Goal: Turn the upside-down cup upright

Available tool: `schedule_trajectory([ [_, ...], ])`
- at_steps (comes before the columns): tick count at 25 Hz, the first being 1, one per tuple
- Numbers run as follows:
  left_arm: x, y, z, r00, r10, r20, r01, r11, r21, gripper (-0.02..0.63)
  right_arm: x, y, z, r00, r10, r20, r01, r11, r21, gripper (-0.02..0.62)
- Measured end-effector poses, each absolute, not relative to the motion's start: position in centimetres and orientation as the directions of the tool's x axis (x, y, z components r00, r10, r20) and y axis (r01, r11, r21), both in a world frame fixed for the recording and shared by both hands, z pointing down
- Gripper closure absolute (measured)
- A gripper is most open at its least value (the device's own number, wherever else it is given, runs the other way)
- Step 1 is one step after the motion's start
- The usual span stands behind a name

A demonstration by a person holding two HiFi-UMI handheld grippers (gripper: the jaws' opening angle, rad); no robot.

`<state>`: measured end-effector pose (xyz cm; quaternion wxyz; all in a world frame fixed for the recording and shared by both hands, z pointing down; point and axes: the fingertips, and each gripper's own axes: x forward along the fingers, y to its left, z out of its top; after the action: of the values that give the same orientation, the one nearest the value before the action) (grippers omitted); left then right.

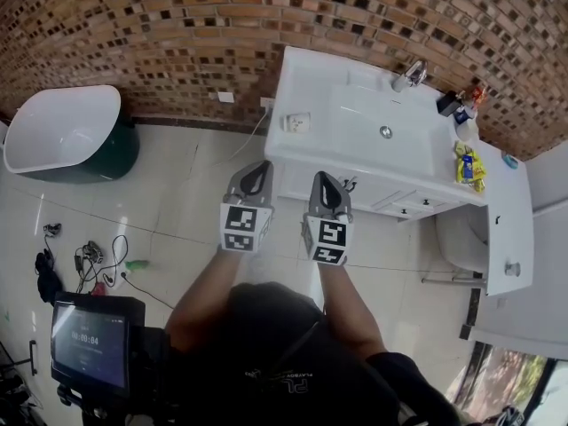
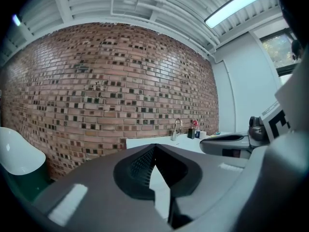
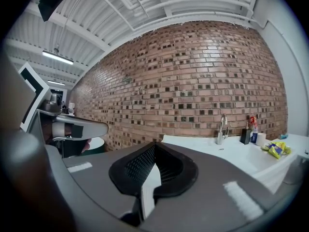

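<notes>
A small white cup (image 1: 465,130) stands at the right end of the white vanity counter (image 1: 306,78), by a black bottle (image 1: 448,105); it is too small to tell which way up it is. The right gripper view shows the cup (image 3: 261,138) past the faucet (image 3: 221,128). My left gripper (image 1: 257,170) and right gripper (image 1: 322,182) are side by side in front of the counter, short of its front edge and well left of the cup. Both are shut with nothing between the jaws, as the left gripper (image 2: 154,149) and right gripper (image 3: 155,146) views show.
A sink basin (image 1: 382,118) with a faucet (image 1: 408,75) fills the counter's middle, and a yellow packet (image 1: 468,165) lies at its right. A white bathtub (image 1: 62,131) stands at the left by the brick wall (image 1: 177,34). Cables (image 1: 98,260) lie on the tiled floor.
</notes>
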<state>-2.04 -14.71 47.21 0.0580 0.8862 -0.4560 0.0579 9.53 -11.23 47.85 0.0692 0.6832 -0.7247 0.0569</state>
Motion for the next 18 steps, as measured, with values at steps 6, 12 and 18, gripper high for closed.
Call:
schedule_trajectory([
  [6, -1.5, -17.8, 47.4, 0.605, -0.782, 0.152, -0.794, -0.607, 0.039, 0.608, 9.8, -14.2, 48.2, -0.027, -0.983, 0.181, -0.999, 0.031, 0.019, 0.581],
  [12, -1.3, -19.9, 47.5, 0.623, -0.766, 0.158, -0.779, -0.626, 0.033, 0.607, 9.7, -16.2, 48.6, -0.005, -0.982, 0.187, -1.000, 0.009, 0.020, 0.581],
  [18, -1.5, -21.3, 48.0, 0.625, -0.764, 0.162, -0.778, -0.626, 0.051, 0.607, 9.5, -16.9, 49.3, 0.002, -0.973, 0.231, -0.999, 0.006, 0.035, 0.581],
])
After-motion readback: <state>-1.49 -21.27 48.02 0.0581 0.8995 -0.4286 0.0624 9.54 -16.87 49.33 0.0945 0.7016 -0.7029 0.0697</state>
